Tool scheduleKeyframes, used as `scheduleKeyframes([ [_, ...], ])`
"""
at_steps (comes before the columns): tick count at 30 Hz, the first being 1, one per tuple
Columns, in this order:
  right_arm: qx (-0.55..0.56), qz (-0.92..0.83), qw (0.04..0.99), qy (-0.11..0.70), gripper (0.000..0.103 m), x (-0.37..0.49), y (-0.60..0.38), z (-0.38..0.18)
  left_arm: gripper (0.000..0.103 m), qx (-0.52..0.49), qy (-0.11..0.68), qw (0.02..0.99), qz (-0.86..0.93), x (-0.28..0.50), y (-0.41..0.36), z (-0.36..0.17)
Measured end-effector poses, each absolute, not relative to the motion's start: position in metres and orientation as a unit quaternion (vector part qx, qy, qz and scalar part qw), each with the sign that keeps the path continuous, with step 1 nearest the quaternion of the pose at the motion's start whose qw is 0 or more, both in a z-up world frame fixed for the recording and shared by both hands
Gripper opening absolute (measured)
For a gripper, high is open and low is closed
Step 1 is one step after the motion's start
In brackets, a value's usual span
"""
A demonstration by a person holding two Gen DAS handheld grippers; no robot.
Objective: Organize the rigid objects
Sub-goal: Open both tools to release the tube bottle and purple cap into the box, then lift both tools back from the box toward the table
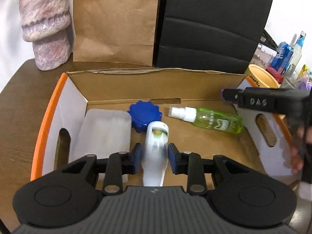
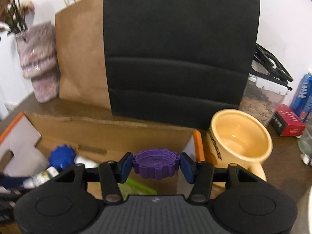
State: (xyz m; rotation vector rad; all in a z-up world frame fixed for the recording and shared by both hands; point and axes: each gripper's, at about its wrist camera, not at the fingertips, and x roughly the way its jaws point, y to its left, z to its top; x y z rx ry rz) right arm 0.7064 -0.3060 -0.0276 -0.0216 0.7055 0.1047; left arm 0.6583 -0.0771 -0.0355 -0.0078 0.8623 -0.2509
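Tube (image 1: pixel 156 146) sits pinched in the left hand-held gripper (image 1: pixel 155 157) over the box (image 1: pixel 48 105); beyond lie blue lid (image 1: pixel 144 116) and spray bottle (image 1: pixel 212 120). Right hand-held gripper (image 2: pixel 156 164) pinches a purple lid (image 2: pixel 156 165); careless release could knock both.

A dark wooden table (image 1: pixel 17 105) carries everything. On it sit the cardboard box (image 1: pixel 148 85), a paper bag (image 1: pixel 115 21), a mottled vase (image 1: pixel 45 25) and a yellow mug (image 2: pixel 241 136).

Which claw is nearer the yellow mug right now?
Right. The right claw, shut on the purple cap, hangs just left of the yellow mug. The left claw, holding the white bottle, is mid-box, farther away.
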Motion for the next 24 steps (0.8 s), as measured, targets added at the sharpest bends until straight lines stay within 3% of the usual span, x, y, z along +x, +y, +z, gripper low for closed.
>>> scheduleKeyframes([
  [2, -0.02, 0.055, 0.935, 0.35, 0.065, 0.707, -0.302, -0.029, 0.039, -0.016, 0.411, 0.903, -0.126, 0.66, -0.075, -0.032],
  [8, -0.024, 0.055, 0.938, 0.34, 0.066, 0.694, -0.302, -0.02, 0.045, -0.012, 0.41, 0.904, -0.117, 0.657, -0.078, -0.022],
  [11, -0.019, 0.06, 0.94, 0.335, 0.066, 0.677, -0.306, -0.005, 0.059, -0.006, 0.39, 0.914, -0.11, 0.642, -0.076, -0.005],
  [15, -0.021, 0.066, 0.943, 0.325, 0.07, 0.648, -0.309, 0.018, 0.063, 0.011, 0.362, 0.926, -0.103, 0.616, -0.073, 0.026],
  [17, -0.018, 0.074, 0.945, 0.319, 0.072, 0.629, -0.31, 0.03, 0.07, 0.012, 0.347, 0.933, -0.094, 0.601, -0.07, 0.042],
  [21, -0.027, 0.091, 0.951, 0.296, 0.074, 0.582, -0.306, 0.052, 0.072, 0.031, 0.302, 0.95, -0.075, 0.56, -0.067, 0.071],
  [24, -0.028, 0.102, 0.96, 0.259, 0.082, 0.541, -0.307, 0.068, 0.072, 0.039, 0.279, 0.956, -0.082, 0.525, -0.063, 0.085],
])
